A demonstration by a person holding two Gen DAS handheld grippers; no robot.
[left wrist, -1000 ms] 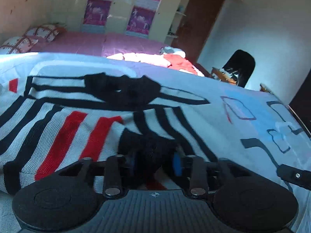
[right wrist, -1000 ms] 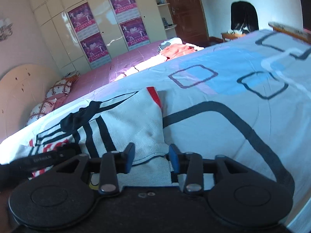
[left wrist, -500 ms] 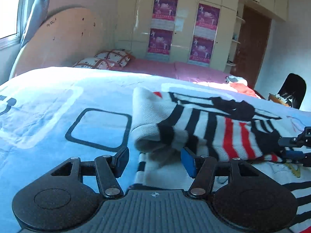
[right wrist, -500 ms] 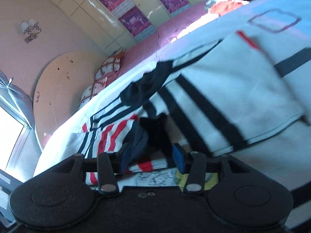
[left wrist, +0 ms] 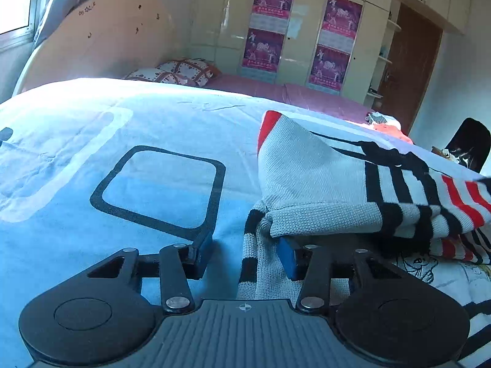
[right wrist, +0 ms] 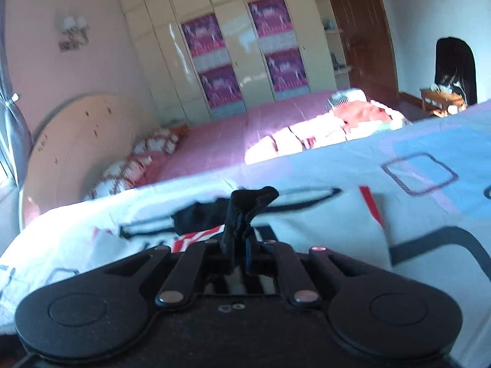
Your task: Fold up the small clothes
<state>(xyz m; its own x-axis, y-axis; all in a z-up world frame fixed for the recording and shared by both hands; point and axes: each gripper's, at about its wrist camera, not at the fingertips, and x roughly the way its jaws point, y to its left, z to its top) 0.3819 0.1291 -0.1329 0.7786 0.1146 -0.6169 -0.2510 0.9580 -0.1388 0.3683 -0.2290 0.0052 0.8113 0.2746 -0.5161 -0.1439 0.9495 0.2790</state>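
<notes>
A grey-white knit sweater (left wrist: pixel 319 184) with black and red stripes lies partly folded on the blue bedspread (left wrist: pixel 92 141). My left gripper (left wrist: pixel 245 251) sits low at the sweater's left edge. Its jaws are closing around a striped strip of the knit (left wrist: pixel 254 263). The right pad (left wrist: pixel 287 257) is tucked under the fold, and the left pad (left wrist: pixel 204 245) is still apart from the cloth. In the right wrist view my right gripper (right wrist: pixel 241 256) is shut on a black bunch of the sweater's trim (right wrist: pixel 248 205), held above the rest of the sweater (right wrist: pixel 307 214).
A white printed garment (left wrist: pixel 445 276) lies under the sweater at right. Behind the bedspread (right wrist: pixel 429 202) stand a pink bed (right wrist: pixel 221 144) with pillows (left wrist: pixel 184 72) and a clothes pile (right wrist: pixel 353 119), a postered wardrobe (left wrist: pixel 294 36), a door (left wrist: pixel 408 70) and a black chair (left wrist: pixel 466 144).
My left gripper slid left along the sweater to its folded left edge and its jaws narrowed. My right gripper closed on the black trim and raised it.
</notes>
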